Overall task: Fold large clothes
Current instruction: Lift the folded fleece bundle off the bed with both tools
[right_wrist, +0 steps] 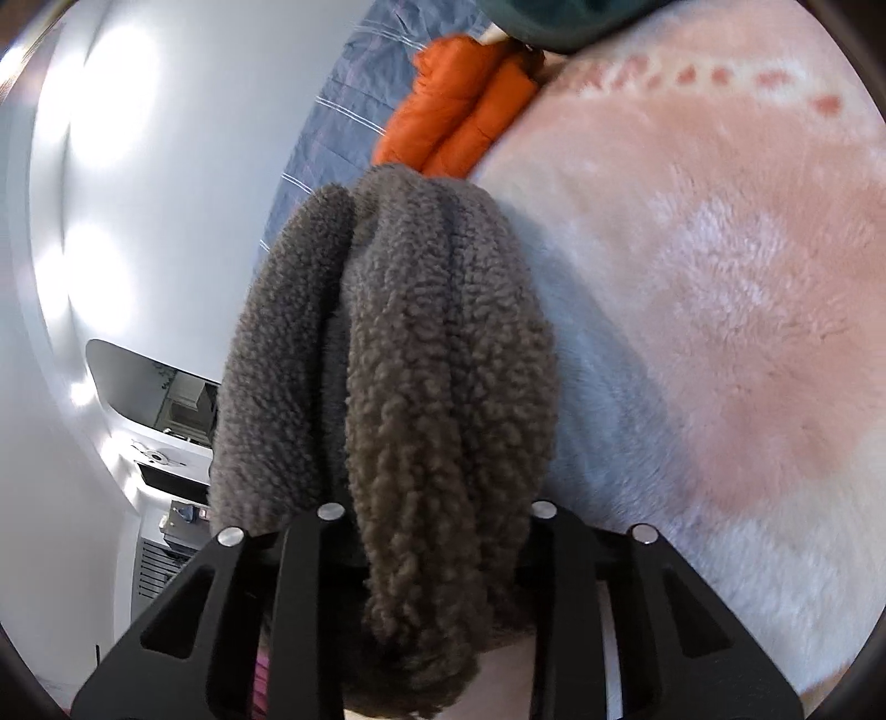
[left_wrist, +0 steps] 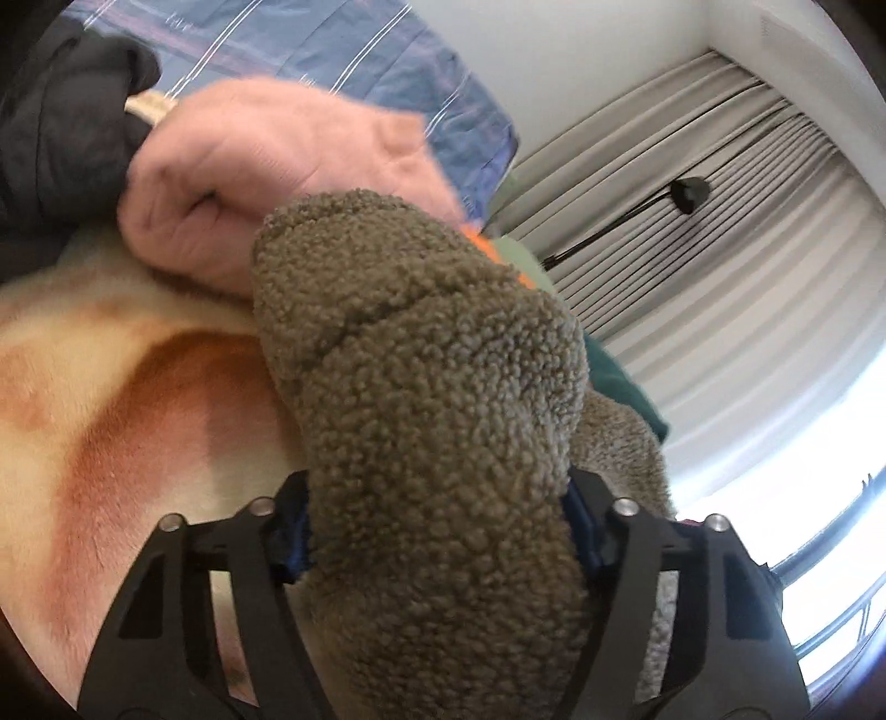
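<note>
Left wrist cam first: black finger frames fill the bottom, and my left gripper [left_wrist: 437,531] is clamped on a thick bunch of the brown sherpa fleece [left_wrist: 421,387] – fabric bulges up btwn the fingers and blocks the middle of the view. Behind it to the left, a fuzzy cream blanket [left_wrist: 127,399] w/ rust-orange bands covers the bed. Farther back a pink sweater [left_wrist: 260,160] lies crumpled, touching a dark grey garment [left_wrist: 61,122] at top left. Blue striped sheet [left_wrist: 398,72] beyond those. On the right, grey pleated curtains [left_wrist: 720,260] and bright window light at lower right.

Right wrist cam: same deal – my right gripper [right_wrist: 437,526] is pinched on another fold of the fleece [right_wrist: 421,354], which hangs in a long roll btwn the fingers, lifted off the bed. Blanket [right_wrist: 720,277] spreads to the right, pinkish patches on cream. An orange puffer jacket [right_wrist: 454,116] sits near the top, just beside a dark green garment [right_wrist: 554,22] at the upper edge. White wall [right_wrist: 138,194] on the left; some items low down there, too small to tell.
</note>
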A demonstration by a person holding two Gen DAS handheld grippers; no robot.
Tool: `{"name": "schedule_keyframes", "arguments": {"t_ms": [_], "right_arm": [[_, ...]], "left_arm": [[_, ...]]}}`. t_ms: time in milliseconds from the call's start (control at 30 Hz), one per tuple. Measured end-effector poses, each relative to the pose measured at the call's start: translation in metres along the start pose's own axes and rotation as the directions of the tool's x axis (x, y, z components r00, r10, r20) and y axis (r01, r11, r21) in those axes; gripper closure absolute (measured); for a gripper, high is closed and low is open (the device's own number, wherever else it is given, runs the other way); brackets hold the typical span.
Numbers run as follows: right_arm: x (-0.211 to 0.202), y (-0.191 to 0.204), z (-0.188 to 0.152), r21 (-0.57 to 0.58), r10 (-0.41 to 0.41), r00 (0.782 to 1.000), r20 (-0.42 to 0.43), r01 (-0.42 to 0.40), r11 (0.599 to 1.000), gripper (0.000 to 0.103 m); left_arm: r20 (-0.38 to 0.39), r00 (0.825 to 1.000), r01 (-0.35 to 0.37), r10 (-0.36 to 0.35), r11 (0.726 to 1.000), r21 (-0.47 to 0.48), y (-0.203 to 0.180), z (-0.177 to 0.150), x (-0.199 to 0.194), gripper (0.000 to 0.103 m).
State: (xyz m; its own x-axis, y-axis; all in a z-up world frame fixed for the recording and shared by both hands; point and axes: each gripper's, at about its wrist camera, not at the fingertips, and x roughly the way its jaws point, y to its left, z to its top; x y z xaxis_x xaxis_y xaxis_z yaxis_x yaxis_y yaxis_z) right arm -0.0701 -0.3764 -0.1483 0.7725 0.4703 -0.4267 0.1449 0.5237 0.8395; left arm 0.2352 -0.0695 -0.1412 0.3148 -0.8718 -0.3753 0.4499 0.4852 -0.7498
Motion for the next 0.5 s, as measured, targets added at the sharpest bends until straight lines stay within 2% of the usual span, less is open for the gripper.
{"name": "schedule_keyframes", "arguments": {"t_ms": [167,333,500], "right_arm": [[-0.019,0.040,-0.015,-0.125,0.050,0.999,0.000,-0.050,0.991,0.076],[-0.025,0.073,-0.031,-0.191,0.108,0.993,-0.038,-0.113,0.975,0.076],[0.001,0.119,-0.048,-0.290,0.132,0.980,-0.149,-0.171,0.942,0.076]], "left_arm": [[0.058,0.998,0.025,-0.030,0.996,0.085,-0.043,0.004,-0.035,0.040],[0.151,0.988,0.005,-0.025,0.991,0.131,-0.078,-0.007,-0.093,0.040],[0.256,0.966,-0.059,0.027,0.991,0.119,-0.084,-0.025,-0.175,0.040]]}}
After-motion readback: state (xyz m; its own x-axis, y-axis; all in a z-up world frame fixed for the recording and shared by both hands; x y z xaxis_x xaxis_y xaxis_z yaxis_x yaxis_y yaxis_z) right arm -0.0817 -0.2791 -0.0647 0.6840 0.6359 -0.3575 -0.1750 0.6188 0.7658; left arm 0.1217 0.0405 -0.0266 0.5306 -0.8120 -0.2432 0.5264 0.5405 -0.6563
